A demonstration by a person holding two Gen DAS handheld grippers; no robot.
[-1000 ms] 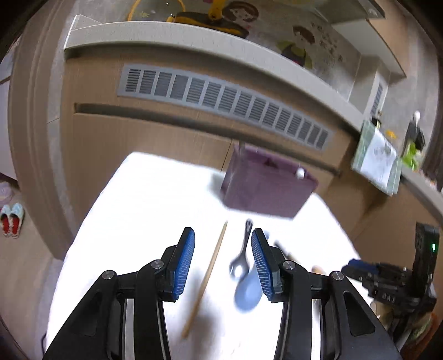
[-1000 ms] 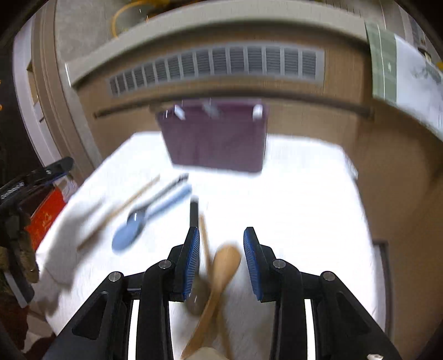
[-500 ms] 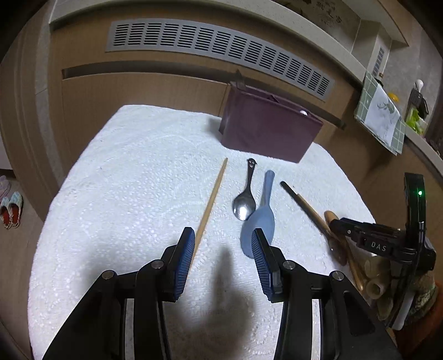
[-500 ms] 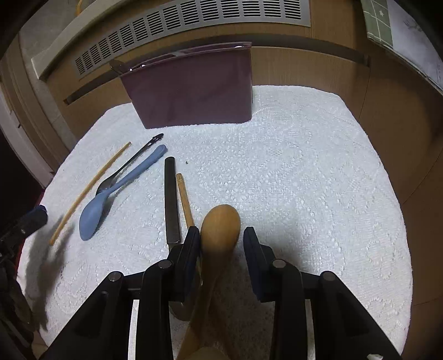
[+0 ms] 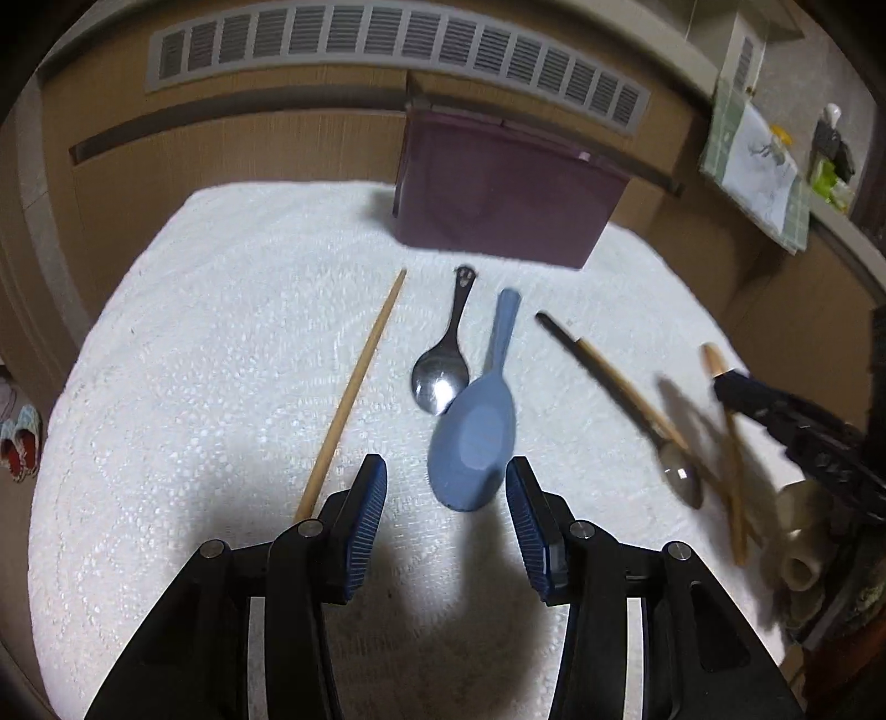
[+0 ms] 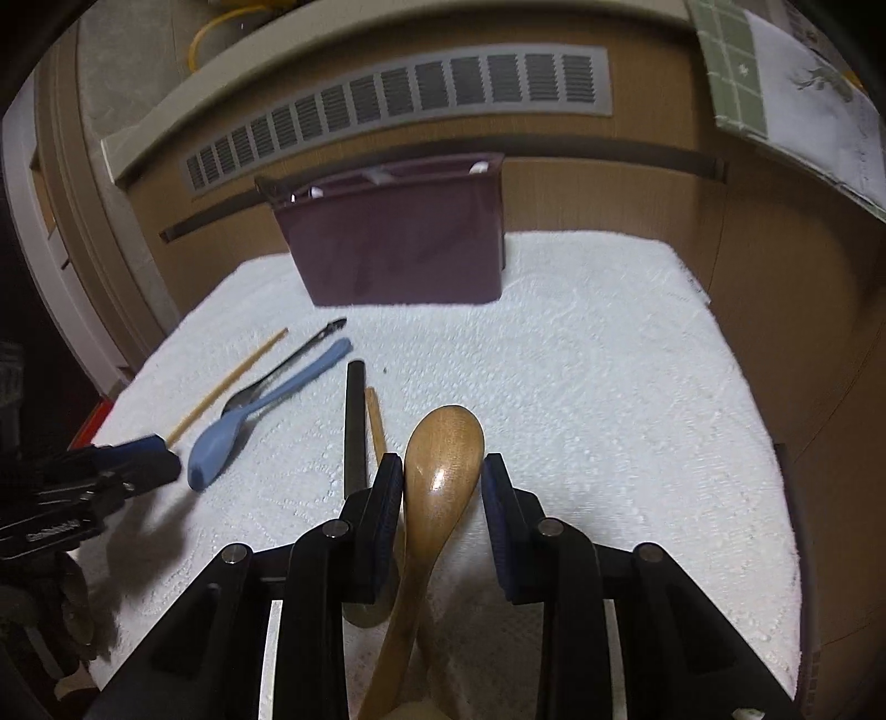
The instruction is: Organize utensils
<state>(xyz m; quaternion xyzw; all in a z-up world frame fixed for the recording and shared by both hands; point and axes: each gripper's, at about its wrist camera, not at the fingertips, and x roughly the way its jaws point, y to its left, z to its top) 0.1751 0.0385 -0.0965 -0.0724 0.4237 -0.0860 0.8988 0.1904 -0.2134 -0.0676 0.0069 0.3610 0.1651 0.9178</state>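
A purple organizer box (image 5: 498, 199) stands at the table's far edge, also in the right wrist view (image 6: 398, 249). A wooden chopstick (image 5: 360, 382), a metal spoon (image 5: 443, 365) and a blue rice paddle (image 5: 476, 426) lie in front of it. My left gripper (image 5: 446, 493) is open, its fingers on either side of the paddle's head. My right gripper (image 6: 442, 487) is open with the bowl of a wooden spoon (image 6: 443, 459) between its fingers, touching the left pad. A black-handled spoon (image 6: 354, 426) and a wooden stick (image 6: 375, 418) lie just left of it.
A white textured cloth (image 6: 609, 387) covers the table. Behind it stands a wooden cabinet with a grey vent grille (image 5: 387, 50). A green checked paper (image 5: 758, 166) hangs off a ledge at the right. The table's right edge (image 6: 775, 443) drops off.
My left gripper has moved forward and right, so the blue paddle's head now sits between its fingers. My right gripper has lowered around the wooden spoon, whose bowl now stands higher between its fingers.
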